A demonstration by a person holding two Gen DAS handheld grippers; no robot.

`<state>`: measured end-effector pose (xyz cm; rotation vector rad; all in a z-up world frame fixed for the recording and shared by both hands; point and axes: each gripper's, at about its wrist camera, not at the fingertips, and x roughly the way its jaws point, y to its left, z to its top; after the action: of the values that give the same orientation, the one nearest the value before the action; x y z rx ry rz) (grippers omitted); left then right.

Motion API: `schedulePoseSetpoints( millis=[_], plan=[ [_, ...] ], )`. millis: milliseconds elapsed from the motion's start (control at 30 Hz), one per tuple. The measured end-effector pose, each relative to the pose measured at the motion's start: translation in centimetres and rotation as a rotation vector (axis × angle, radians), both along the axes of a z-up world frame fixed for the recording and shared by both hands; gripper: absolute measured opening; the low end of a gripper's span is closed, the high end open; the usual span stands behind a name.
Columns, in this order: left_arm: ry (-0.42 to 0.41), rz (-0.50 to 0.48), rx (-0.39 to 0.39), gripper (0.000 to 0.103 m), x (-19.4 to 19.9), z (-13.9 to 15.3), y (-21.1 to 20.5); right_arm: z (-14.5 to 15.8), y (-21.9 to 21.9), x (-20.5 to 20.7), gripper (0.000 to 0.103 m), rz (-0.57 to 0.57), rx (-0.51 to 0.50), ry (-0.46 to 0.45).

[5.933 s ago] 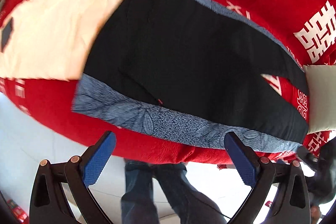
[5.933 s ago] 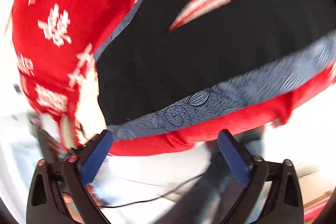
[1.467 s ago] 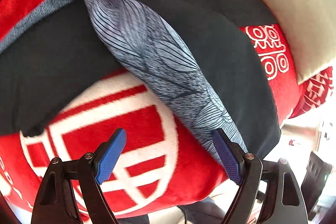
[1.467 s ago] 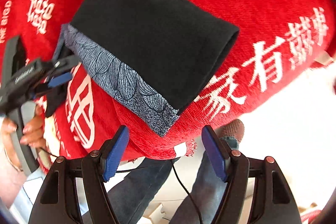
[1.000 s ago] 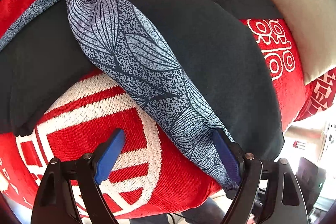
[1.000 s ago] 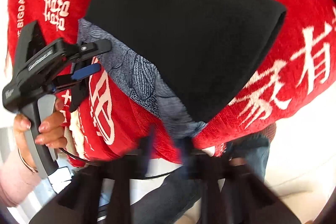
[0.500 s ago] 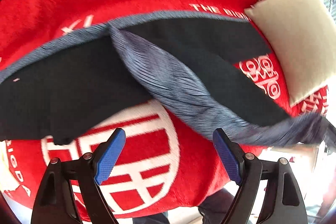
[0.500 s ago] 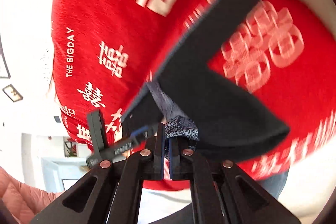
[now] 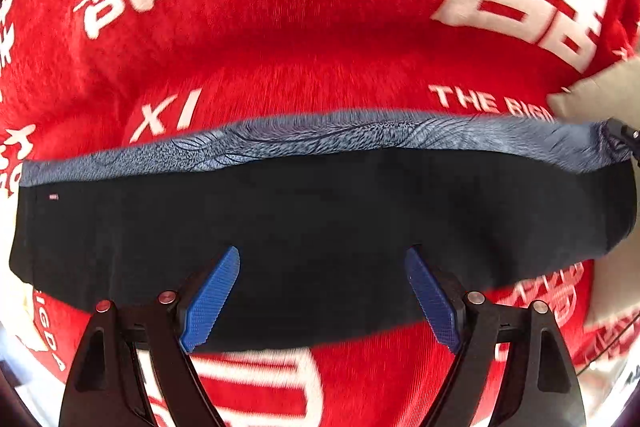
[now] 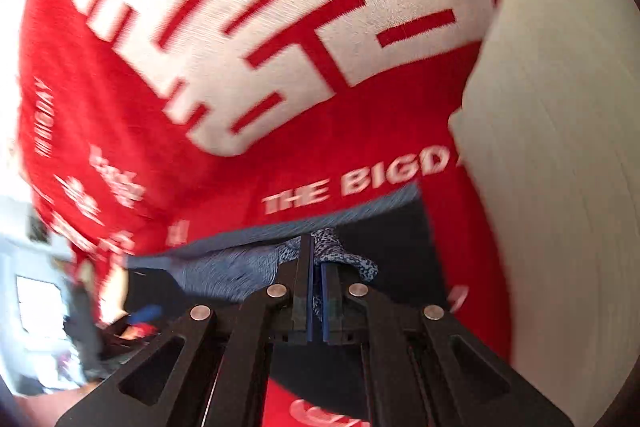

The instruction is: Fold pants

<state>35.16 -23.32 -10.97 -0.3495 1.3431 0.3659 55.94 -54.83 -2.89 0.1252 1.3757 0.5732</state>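
The black pants lie folded lengthwise in a long band across the red blanket, with a blue-grey leaf-print stripe along the far edge. My left gripper is open and empty, hovering over the near edge of the black cloth. My right gripper is shut on the printed stripe of the pants at their right end. Its tip shows at the far right of the left wrist view.
A red blanket with white characters covers the surface. A beige cushion lies at the right, close to the pant end; it also shows in the left wrist view. The room floor shows at the left of the right wrist view.
My right gripper closed on the printed leg end and carried it over to the far right, laying one leg onto the other. My left gripper stayed open.
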Motion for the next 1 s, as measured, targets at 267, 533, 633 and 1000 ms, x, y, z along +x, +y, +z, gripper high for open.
schedulePoseSetpoints(
  millis=[267,533,633,1000],
  plan=[
    [0.075,0.050,0.023,0.085,2.5,-3.3,0.6,-3.2,2.1,1.9,0.076,0.044,-0.183,-0.010],
    [0.110,0.041,0.035,0.085,3.3,-5.1,0.1,-0.7,1.9,-0.5,0.041,0.092,-0.220,-0.032],
    [0.113,0.052,0.032,0.085,3.8,-5.5,0.2,-2.6,2.6,-0.6,0.041,0.101,-0.346,-0.058],
    [0.092,0.058,0.038,0.085,3.7,-5.3,-0.5,-5.4,1.4,2.5,0.008,0.027,-0.326,0.034]
  ],
)
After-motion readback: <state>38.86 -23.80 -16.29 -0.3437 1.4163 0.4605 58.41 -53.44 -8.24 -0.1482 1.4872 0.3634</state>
